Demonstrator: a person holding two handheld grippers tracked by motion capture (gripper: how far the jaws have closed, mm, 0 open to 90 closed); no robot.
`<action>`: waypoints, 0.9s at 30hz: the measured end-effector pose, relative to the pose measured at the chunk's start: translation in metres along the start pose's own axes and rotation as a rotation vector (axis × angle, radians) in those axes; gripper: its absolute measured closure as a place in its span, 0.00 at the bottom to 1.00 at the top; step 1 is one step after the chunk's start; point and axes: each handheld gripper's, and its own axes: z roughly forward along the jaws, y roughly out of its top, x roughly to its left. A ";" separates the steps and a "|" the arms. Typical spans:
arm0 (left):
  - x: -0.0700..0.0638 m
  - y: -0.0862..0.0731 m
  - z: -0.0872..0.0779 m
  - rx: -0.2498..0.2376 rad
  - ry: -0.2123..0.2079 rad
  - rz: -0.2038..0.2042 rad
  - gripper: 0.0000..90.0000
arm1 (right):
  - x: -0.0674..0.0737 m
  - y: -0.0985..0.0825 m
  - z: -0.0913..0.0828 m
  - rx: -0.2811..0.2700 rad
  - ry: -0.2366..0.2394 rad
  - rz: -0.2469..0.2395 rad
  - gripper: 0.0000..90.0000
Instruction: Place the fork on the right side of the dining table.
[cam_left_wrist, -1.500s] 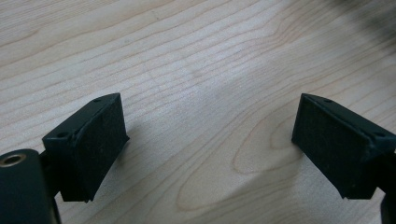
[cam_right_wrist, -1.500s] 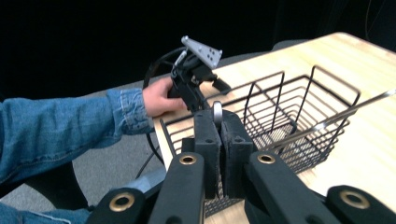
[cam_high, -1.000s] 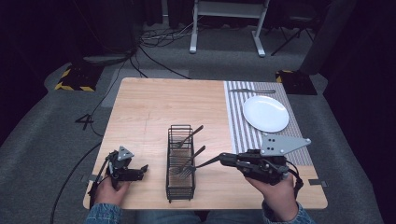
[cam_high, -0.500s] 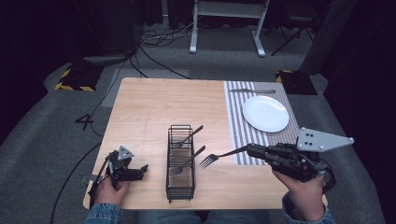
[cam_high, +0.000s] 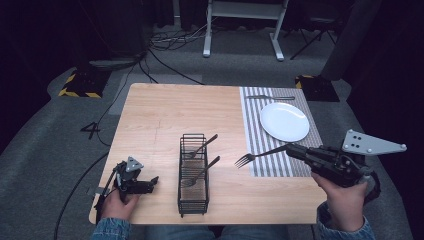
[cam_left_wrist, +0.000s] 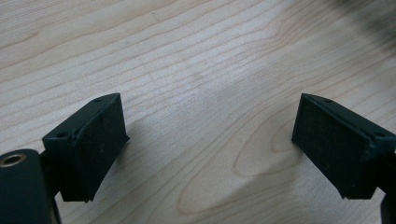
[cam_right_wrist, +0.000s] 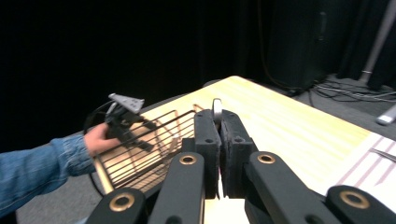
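The right gripper (cam_high: 292, 149) is clamped on the handle of a metal fork (cam_high: 256, 157), carried in the air above the striped placemat (cam_high: 261, 150), tines pointing toward the black wire basket (cam_high: 193, 175). The grip sits at the handle's very end, so the thin, smooth steel could pivot or slide out of the pads if the hand tilts, and the fork could clatter onto the white round plate (cam_high: 284, 121) nearby. Two more forks lean in the basket. The left gripper (cam_high: 145, 184) rests on the pale wood-grain table (cam_high: 165, 115), jaws spread wide with nothing between them.
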 end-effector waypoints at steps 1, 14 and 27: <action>0.000 0.000 0.000 -0.001 0.000 -0.001 0.11 | -0.006 -0.001 -0.003 -0.002 -0.014 0.011 0.97; 0.000 0.000 0.000 -0.001 0.000 -0.001 0.11 | -0.045 -0.018 -0.008 0.014 -0.155 0.065 0.97; 0.000 0.000 0.000 -0.001 0.000 -0.001 0.11 | -0.088 -0.042 -0.004 0.061 -0.270 0.144 0.97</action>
